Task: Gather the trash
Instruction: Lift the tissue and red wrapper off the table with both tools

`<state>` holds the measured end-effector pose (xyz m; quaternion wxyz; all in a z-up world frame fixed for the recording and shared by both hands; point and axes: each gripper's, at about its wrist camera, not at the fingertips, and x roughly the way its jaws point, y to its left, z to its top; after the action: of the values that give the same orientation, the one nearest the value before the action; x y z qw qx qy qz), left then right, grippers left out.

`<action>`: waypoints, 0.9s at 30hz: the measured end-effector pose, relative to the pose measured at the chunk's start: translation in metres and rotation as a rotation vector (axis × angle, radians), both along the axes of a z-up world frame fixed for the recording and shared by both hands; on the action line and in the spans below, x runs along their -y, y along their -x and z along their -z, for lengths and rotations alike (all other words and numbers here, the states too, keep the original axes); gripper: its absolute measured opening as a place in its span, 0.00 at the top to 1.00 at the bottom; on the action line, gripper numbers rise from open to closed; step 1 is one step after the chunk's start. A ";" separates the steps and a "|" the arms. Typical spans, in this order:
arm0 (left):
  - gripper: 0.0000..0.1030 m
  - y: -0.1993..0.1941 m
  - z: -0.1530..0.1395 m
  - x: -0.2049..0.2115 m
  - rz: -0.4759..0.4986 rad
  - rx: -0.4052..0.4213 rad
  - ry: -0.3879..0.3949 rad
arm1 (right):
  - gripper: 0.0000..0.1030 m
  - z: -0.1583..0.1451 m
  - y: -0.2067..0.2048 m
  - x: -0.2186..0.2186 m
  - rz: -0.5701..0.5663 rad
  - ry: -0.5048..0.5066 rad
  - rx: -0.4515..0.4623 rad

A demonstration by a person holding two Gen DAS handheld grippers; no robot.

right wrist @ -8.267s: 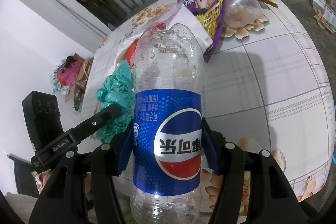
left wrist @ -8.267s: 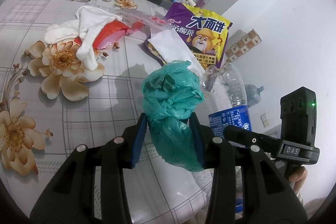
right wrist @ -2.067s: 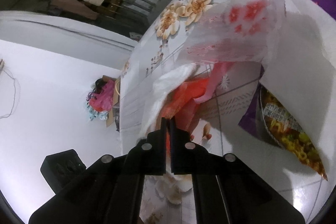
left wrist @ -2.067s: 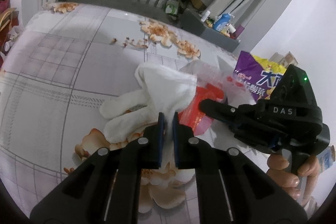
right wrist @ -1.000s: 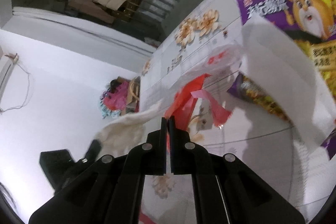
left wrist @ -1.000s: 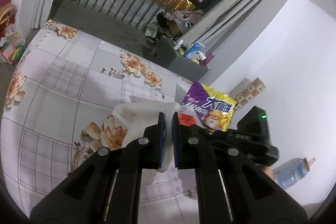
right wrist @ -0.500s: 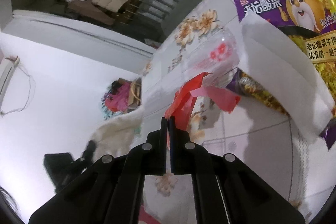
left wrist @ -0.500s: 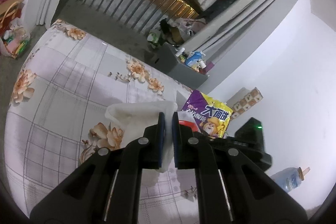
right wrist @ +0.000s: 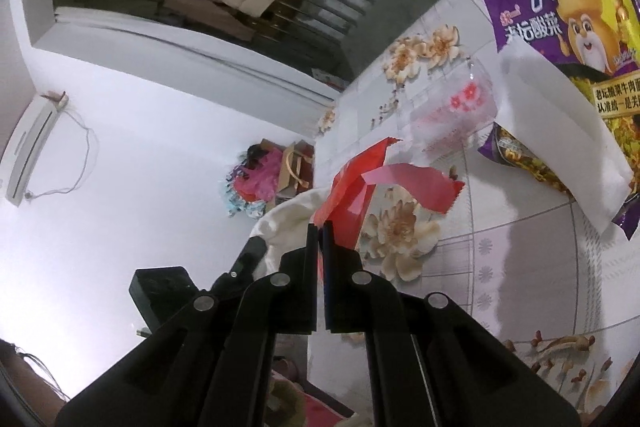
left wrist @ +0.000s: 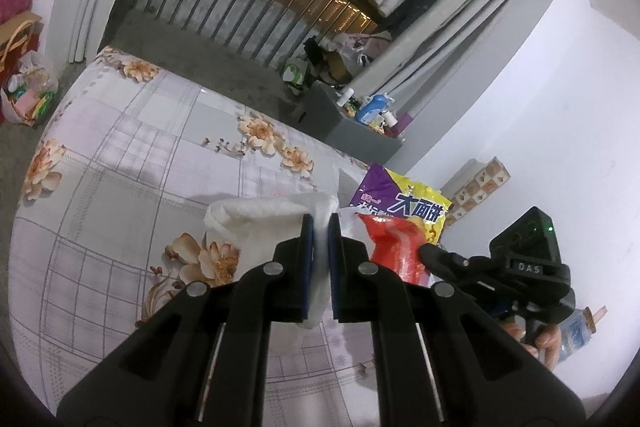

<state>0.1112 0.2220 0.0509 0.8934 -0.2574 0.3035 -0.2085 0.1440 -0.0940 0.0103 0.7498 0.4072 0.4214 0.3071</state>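
In the left wrist view my left gripper (left wrist: 320,221) is shut on a crumpled white tissue (left wrist: 260,223), held up above the flowered table (left wrist: 120,187). To its right the right gripper (left wrist: 426,251) holds a red plastic wrapper (left wrist: 394,247). In the right wrist view my right gripper (right wrist: 319,227) is shut on that red wrapper (right wrist: 352,199), which hangs off the table with a pink torn flap. The white tissue (right wrist: 284,223) shows just left of it. A purple and yellow noodle bag (right wrist: 560,7) lies on the table with a white paper (right wrist: 560,127) on top.
A clear plastic bag with red flowers (right wrist: 456,119) lies beside the noodle bag. A grey cabinet with bottles (left wrist: 360,131) stands behind the table. Bags (left wrist: 24,95) sit on the floor at left. A bottle (left wrist: 576,331) lies on the floor at right, below a hand (left wrist: 532,339).
Both grippers have risen from the table with their loads. The red wrapper has lifted clear of the other trash, and the tissue has stayed clamped in the left gripper.
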 end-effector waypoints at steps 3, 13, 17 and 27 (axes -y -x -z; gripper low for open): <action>0.95 0.005 -0.005 0.001 -0.004 0.016 -0.004 | 0.97 -0.009 0.005 0.002 0.000 -0.003 0.021; 0.95 0.019 -0.017 0.000 -0.014 0.059 -0.012 | 0.97 -0.033 0.018 0.009 0.016 -0.010 0.079; 0.95 0.023 -0.023 0.003 -0.010 0.077 -0.013 | 0.97 -0.040 0.023 0.014 0.028 -0.015 0.096; 0.95 0.028 -0.047 0.026 0.059 0.143 -0.021 | 0.97 -0.063 0.040 0.042 0.088 -0.027 0.161</action>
<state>0.0834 0.1956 0.0974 0.9089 -0.2236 0.2487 -0.2493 0.1038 -0.1361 0.0731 0.7885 0.4094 0.3374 0.3112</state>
